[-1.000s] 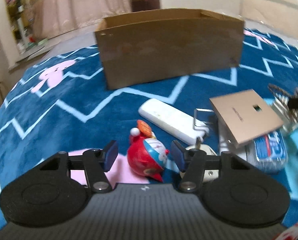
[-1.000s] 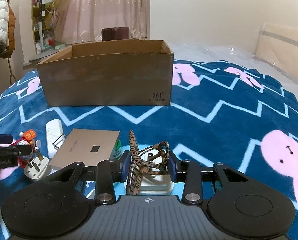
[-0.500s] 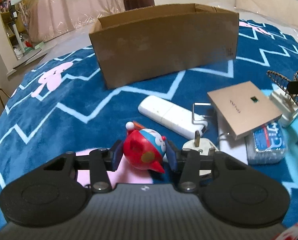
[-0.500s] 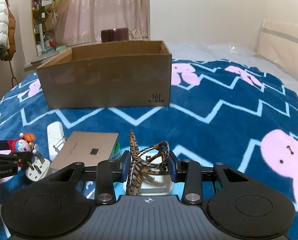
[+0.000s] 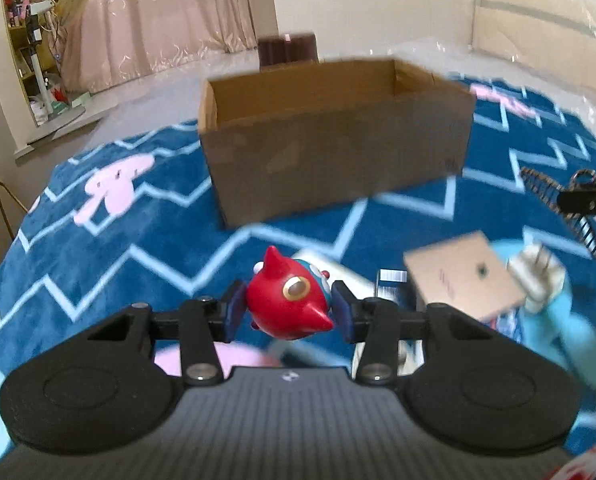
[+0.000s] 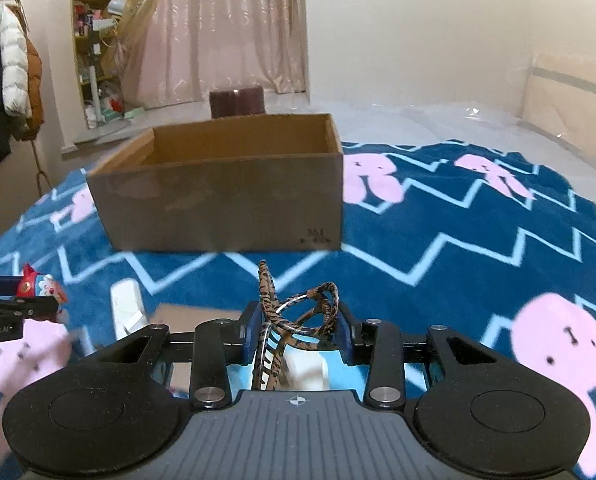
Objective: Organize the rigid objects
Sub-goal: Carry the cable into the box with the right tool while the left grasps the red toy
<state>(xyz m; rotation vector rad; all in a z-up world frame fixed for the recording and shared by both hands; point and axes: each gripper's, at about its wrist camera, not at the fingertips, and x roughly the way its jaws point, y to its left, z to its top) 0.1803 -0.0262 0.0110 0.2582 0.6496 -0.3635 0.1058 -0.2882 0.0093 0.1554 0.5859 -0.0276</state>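
Observation:
My left gripper (image 5: 289,312) is shut on a red and blue cartoon toy figure (image 5: 287,304), held above the blue blanket (image 5: 109,248). The same toy figure (image 6: 37,286) shows at the left edge of the right wrist view, between the left gripper's fingers. My right gripper (image 6: 295,330) is shut on folded tortoiseshell glasses (image 6: 298,312), also lifted off the blanket. An open brown cardboard box (image 5: 334,140) stands ahead of both grippers, and no contents show inside the box (image 6: 221,184).
On the blanket below lie a white remote (image 6: 125,310), a flat tan box (image 5: 466,280) and a white plug (image 5: 538,276). A dark stool (image 6: 237,100) stands behind the box, shelves and hanging coats (image 6: 5,84) to the left, and a clear plastic sheet (image 6: 458,120) lies to the right.
The left gripper closed on the toy figure and lifted it off the blanket. The right gripper rose with the glasses. Both views now look down into the box's opening.

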